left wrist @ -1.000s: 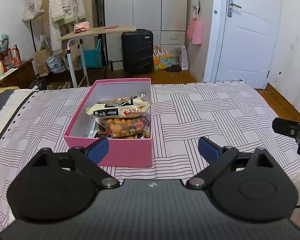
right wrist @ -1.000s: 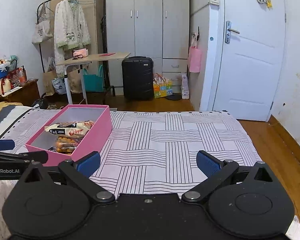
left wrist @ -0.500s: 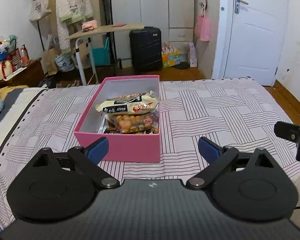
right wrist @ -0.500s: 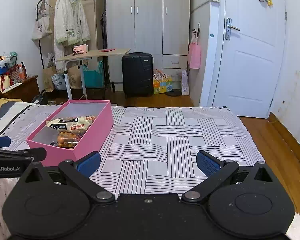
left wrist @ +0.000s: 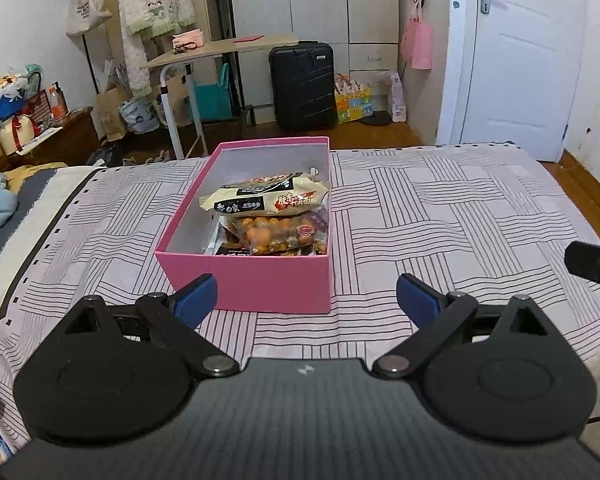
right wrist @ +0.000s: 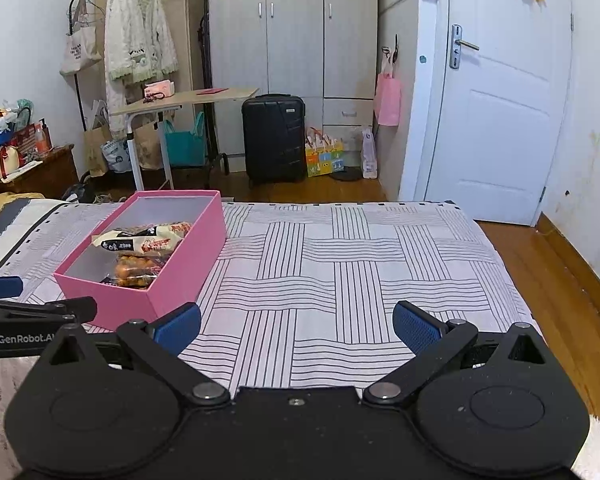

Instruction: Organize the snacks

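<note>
With both the left gripper [left wrist: 306, 296] and right gripper [right wrist: 296, 326] spread wide and empty, the snack packets [left wrist: 266, 200] already lie inside the pink rectangular cardboard box [left wrist: 260, 286] on the striped bed [right wrist: 360, 280]; keep both grippers clear of its walls.

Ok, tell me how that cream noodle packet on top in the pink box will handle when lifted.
The cream noodle packet looks puffy, so probably light. Its glossy film may slip or crinkle. It lies loosely atop the orange snack bag, so lifting should free it easily.
</note>
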The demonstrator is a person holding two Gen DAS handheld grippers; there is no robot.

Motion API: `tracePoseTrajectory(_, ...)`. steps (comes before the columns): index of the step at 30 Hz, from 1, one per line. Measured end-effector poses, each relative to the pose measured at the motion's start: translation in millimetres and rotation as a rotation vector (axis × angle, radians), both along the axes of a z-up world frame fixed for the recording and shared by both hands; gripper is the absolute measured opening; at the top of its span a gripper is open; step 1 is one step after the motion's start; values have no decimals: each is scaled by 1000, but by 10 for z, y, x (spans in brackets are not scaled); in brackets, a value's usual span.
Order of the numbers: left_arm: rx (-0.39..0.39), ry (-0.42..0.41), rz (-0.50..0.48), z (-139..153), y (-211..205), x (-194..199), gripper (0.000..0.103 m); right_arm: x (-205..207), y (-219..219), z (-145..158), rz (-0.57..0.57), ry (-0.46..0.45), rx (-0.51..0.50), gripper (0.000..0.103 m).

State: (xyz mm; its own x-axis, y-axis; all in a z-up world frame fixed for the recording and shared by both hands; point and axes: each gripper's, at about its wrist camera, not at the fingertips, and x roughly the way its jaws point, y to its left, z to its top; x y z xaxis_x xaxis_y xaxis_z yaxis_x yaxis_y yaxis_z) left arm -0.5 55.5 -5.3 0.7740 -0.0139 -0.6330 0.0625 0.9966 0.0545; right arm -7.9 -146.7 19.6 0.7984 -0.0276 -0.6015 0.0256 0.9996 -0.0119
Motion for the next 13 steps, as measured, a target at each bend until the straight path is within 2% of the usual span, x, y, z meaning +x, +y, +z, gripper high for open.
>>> tracePoseTrajectory(13, -9, 6, -6, 7, 9, -6, 97, 42, -21, -32, -4, 24, -7, 103)
